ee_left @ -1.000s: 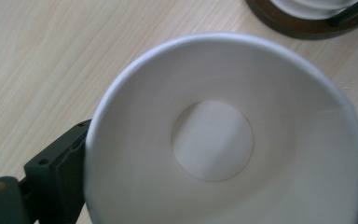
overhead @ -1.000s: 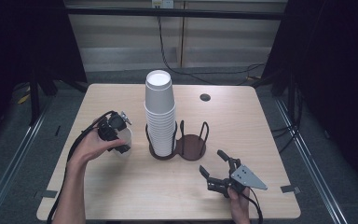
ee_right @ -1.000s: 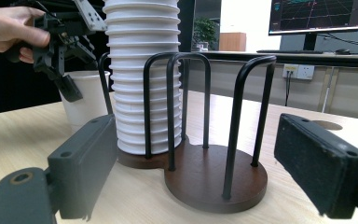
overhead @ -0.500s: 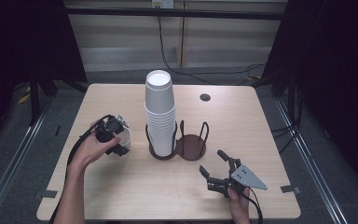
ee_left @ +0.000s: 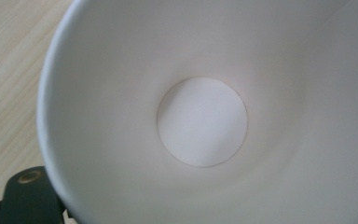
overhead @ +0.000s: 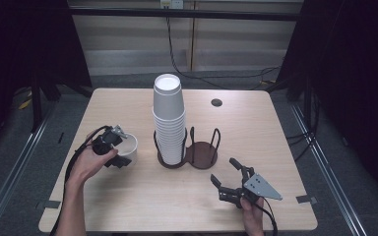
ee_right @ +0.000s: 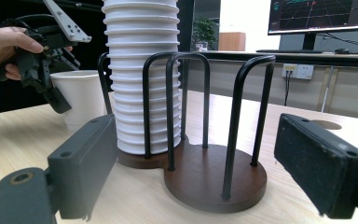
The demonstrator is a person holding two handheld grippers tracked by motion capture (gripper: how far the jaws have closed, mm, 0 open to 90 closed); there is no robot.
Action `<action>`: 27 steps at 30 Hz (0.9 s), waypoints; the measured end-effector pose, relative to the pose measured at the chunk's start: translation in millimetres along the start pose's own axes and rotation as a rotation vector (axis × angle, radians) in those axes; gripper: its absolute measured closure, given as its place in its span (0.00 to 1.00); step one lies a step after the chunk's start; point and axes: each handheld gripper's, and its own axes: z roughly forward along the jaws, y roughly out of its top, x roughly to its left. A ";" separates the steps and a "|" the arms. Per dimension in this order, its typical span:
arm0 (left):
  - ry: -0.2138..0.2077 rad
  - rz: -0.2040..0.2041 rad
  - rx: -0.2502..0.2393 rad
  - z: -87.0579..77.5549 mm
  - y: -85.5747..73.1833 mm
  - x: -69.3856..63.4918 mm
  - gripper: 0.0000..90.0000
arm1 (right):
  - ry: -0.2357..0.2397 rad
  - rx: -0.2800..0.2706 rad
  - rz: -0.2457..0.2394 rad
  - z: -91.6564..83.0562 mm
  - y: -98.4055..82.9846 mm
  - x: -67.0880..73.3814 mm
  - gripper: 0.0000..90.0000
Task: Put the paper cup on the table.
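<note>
A single white paper cup (overhead: 132,147) stands upright on the table, left of the holder. My left gripper (overhead: 122,153) has just been closing and is shut on its rim, with the cup wall between the jaws. In the left gripper view I look down into the cup (ee_left: 200,121), and one black jaw shows outside its wall at the lower left. A tall stack of white cups (overhead: 168,118) fills the left ring of a dark wooden holder (overhead: 202,152). My right gripper (overhead: 224,170) rests open near the front right, facing the holder (ee_right: 214,182).
The holder's right ring, with black wire hoops, has nothing in it. A small round hole (overhead: 216,103) sits in the tabletop at the back right. In the right gripper view the held cup (ee_right: 81,100) and the left gripper (ee_right: 51,88) stand behind the stack (ee_right: 140,70).
The left hand has sunk a little onto the single cup and its jaws have shut on the rim. The right gripper has stayed still.
</note>
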 end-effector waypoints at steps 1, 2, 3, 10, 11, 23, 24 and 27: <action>0.008 0.005 0.006 -0.8 -1.6 -1.6 0.17 | 0.000 0.000 0.000 0.0 0.0 0.0 0.14; 0.015 0.015 0.005 -1.6 -2.9 -2.5 0.18 | 0.000 0.000 0.000 0.0 0.0 0.0 0.14; 0.014 0.004 -0.008 -2.7 -4.4 -3.0 0.18 | 0.000 0.000 0.000 0.0 0.0 0.0 0.14; 0.015 -0.007 -0.027 -7.3 -14.3 -0.2 0.18 | 0.000 0.000 0.000 0.0 0.0 0.0 0.14; 0.012 -0.022 -0.035 -8.0 -16.0 -0.6 0.18 | 0.000 0.000 0.000 0.0 0.0 0.0 0.14; 0.040 -0.083 -0.196 -29.0 -37.2 -7.4 0.18 | 0.001 -0.002 0.001 -0.5 0.0 0.1 0.14; 0.045 -0.085 -0.207 -31.1 -38.5 -8.0 0.18 | 0.001 -0.002 0.000 -0.5 -0.1 0.1 0.14; 0.067 -0.108 -0.240 -34.2 -40.0 -8.8 0.18 | 0.001 -0.002 0.001 -0.5 -0.1 0.1 0.14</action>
